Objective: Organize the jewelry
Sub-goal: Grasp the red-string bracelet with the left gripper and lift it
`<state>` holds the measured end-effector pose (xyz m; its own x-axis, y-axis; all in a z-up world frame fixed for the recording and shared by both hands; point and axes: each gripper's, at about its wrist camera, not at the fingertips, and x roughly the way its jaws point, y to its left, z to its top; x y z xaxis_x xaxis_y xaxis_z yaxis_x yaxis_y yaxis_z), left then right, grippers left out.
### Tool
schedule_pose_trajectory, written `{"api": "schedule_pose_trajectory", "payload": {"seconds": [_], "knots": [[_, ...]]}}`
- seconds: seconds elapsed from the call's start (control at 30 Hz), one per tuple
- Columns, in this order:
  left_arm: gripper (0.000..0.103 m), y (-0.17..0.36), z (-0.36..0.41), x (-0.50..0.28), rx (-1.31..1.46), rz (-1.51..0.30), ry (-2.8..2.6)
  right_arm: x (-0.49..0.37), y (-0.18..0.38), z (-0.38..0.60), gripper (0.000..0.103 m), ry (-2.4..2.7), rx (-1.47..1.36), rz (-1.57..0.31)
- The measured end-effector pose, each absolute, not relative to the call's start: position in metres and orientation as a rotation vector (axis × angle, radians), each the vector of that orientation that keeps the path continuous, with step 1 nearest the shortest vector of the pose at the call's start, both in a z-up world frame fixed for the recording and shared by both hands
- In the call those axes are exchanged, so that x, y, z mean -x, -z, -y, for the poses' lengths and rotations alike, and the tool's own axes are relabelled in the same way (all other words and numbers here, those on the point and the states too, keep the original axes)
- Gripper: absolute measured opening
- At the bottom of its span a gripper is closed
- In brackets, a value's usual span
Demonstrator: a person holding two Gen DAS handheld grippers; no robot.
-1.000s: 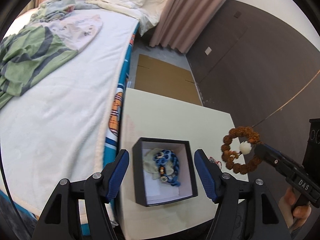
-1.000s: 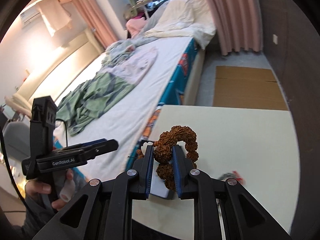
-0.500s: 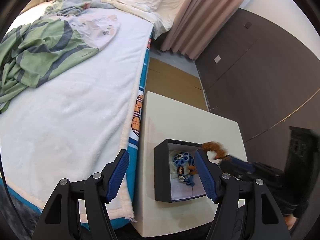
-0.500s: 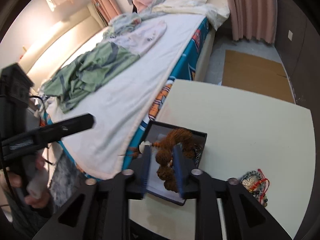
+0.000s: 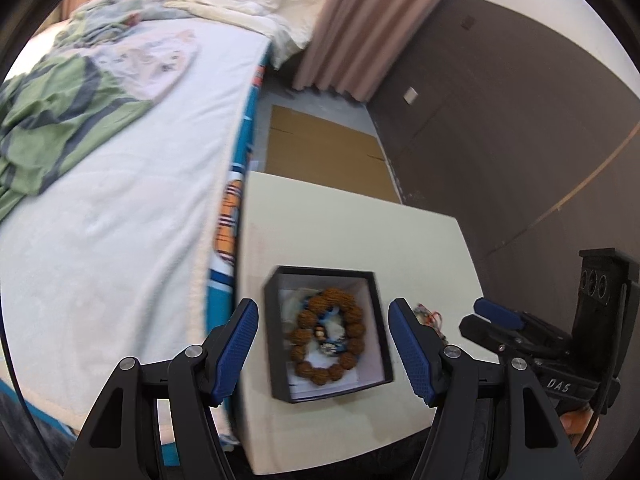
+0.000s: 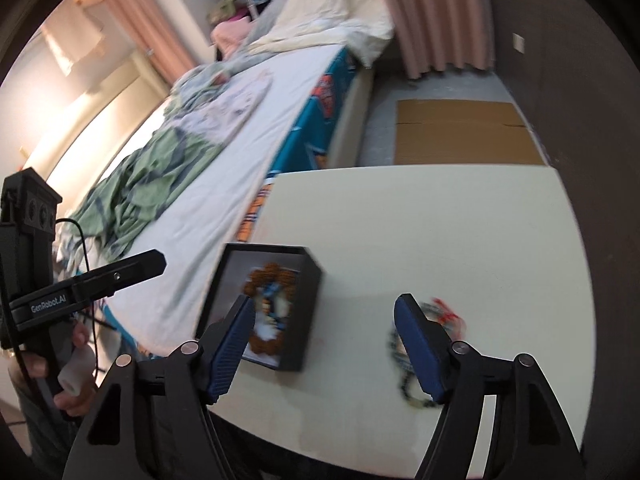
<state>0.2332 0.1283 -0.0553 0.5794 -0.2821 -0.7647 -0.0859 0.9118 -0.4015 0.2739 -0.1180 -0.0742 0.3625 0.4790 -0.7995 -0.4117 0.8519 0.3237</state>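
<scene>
1. The brown bead bracelet (image 5: 328, 336) lay inside the black box (image 5: 280, 376) on the counter (image 5: 352, 232), on top of blue beads.
2. The right claw (image 6: 324, 344) had just been opening and held nothing; the bracelet sat by its left finger.
3. The left claw (image 5: 322, 348) stood wide open over the box, empty.
4. More jewelry (image 6: 444, 316) lay right of the box.

Bright daylight from upper left; motion blur, fisheye-bent edges.

box (image 5: 280, 336): matt black card | bracelet (image 5: 352, 320): rough brown beads | table (image 5: 360, 232): smooth matt cream | bedsheet (image 5: 120, 220): soft white cloth
</scene>
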Motion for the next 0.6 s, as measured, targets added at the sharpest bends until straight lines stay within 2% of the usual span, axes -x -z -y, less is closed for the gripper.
{"api": "schedule_pose_trajectory", "payload": {"seconds": [0.6], "knots": [[0.068, 0.07, 0.002, -0.276, 0.194, -1.067, 0.309, -0.26, 0.095, 0.239, 0.072, -0.376, -0.27, -1.04]]}}
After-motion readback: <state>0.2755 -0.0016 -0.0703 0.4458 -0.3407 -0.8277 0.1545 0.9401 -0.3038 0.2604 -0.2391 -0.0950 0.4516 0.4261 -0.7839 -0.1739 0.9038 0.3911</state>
